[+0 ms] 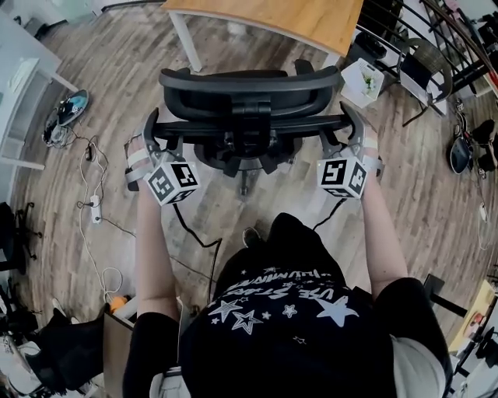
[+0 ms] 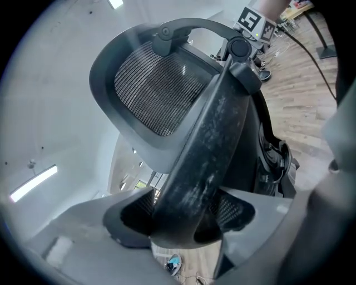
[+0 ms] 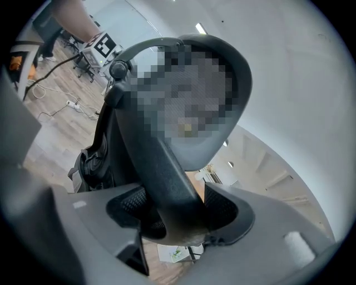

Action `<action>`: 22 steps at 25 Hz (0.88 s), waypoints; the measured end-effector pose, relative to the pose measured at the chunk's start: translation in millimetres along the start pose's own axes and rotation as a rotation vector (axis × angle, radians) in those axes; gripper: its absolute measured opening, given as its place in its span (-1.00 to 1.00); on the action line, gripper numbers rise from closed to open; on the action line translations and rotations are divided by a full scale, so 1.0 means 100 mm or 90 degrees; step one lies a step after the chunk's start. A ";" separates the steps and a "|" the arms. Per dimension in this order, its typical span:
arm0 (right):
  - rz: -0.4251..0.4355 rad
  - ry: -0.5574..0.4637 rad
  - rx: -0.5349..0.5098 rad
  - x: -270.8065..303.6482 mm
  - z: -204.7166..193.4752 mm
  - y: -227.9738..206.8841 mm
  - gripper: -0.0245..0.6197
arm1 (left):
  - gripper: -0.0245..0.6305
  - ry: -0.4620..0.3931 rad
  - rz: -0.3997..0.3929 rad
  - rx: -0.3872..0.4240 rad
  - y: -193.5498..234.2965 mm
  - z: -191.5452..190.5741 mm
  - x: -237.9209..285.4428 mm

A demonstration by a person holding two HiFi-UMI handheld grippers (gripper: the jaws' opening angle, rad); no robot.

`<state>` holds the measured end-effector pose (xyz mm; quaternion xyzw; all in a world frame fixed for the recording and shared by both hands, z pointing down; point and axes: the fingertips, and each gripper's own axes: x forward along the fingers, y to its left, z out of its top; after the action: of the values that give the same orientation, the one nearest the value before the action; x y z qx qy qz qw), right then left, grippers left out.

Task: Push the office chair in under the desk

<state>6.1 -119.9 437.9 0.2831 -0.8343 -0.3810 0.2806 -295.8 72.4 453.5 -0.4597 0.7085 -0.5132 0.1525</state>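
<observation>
The black office chair (image 1: pixel 249 101) stands in front of me with its back toward me. It faces the wooden desk (image 1: pixel 272 19) with white legs at the far side. My left gripper (image 1: pixel 152 128) is shut on the left edge of the chair's back frame, and my right gripper (image 1: pixel 350 124) is shut on the right edge. In the left gripper view the dark frame bar (image 2: pixel 208 145) runs up between the jaws of the left gripper (image 2: pixel 186 214), with both pads against it. The right gripper (image 3: pixel 175 214) holds its own frame bar (image 3: pixel 156 161) the same way. The mesh headrest (image 2: pixel 158 89) curves above.
A white box (image 1: pixel 362 82) stands by the desk's right leg, with a black chair and rack (image 1: pixel 424 70) beyond it. Shoes (image 1: pixel 74 105) and a power strip with cables (image 1: pixel 95 210) lie on the wood floor at the left. A white table (image 1: pixel 19 78) is at the far left.
</observation>
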 end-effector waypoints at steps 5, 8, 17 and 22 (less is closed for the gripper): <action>-0.008 0.007 0.003 0.44 0.01 -0.16 -0.03 | 0.03 -0.003 -0.003 0.005 0.14 0.06 0.46; -0.008 0.009 0.000 0.72 0.00 -0.26 -0.03 | 0.03 0.000 -0.007 0.004 0.21 0.09 0.75; -0.010 -0.005 -0.006 1.66 0.04 -0.51 -0.05 | 0.04 0.025 -0.009 -0.009 0.47 0.11 1.70; -0.010 -0.003 -0.005 2.07 0.04 -0.63 -0.05 | 0.04 0.036 -0.013 -0.016 0.56 0.13 2.12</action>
<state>-121.5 -294.8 438.1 0.2878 -0.8309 -0.3874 0.2768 -427.0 -103.6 453.4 -0.4538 0.7145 -0.5185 0.1211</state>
